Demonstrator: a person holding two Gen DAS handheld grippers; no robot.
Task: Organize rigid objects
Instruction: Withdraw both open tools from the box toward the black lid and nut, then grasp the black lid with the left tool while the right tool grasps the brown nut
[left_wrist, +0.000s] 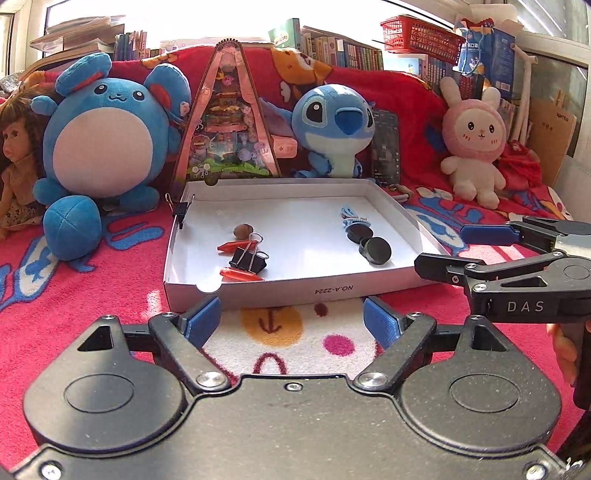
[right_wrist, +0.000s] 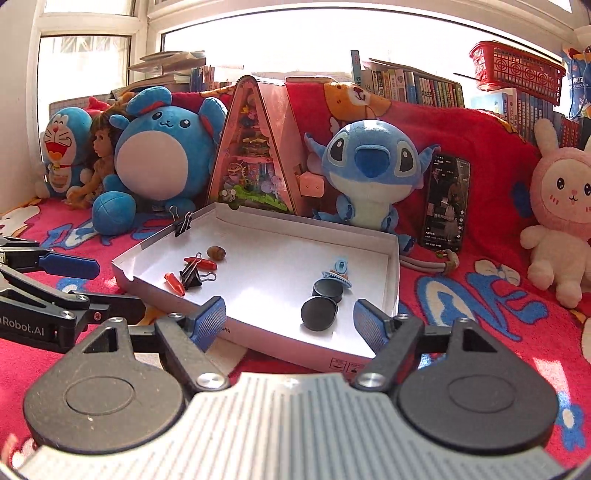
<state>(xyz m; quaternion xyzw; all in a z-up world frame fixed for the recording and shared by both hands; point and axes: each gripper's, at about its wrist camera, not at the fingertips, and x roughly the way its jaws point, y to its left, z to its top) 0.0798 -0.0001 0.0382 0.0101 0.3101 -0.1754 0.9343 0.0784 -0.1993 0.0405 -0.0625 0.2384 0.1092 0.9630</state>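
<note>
A shallow white box lid (left_wrist: 295, 290) (right_wrist: 258, 341) lies on the red blanket. In it lie a black binder clip (left_wrist: 248, 259) (right_wrist: 192, 278), two red pointed pieces (left_wrist: 240, 275) (right_wrist: 174, 283), a brown nut (left_wrist: 243, 230) (right_wrist: 216, 253), two black discs (left_wrist: 375, 250) (right_wrist: 319, 312) and a blue hair clip (left_wrist: 351, 218) (right_wrist: 338, 271). A second binder clip (left_wrist: 181, 210) (right_wrist: 183, 223) grips the lid's far left corner. My left gripper (left_wrist: 291, 319) is open and empty, just short of the lid's near edge. My right gripper (right_wrist: 290, 319) is open and empty over the lid's near right corner, by the discs.
Plush toys stand behind the lid: a round blue one (left_wrist: 103, 147), a Stitch (left_wrist: 332, 129), a pink rabbit (left_wrist: 472, 147). A triangular pink box (left_wrist: 227, 122) and a phone (right_wrist: 447, 203) lean at the back. Books and a red basket (left_wrist: 421, 37) sit behind.
</note>
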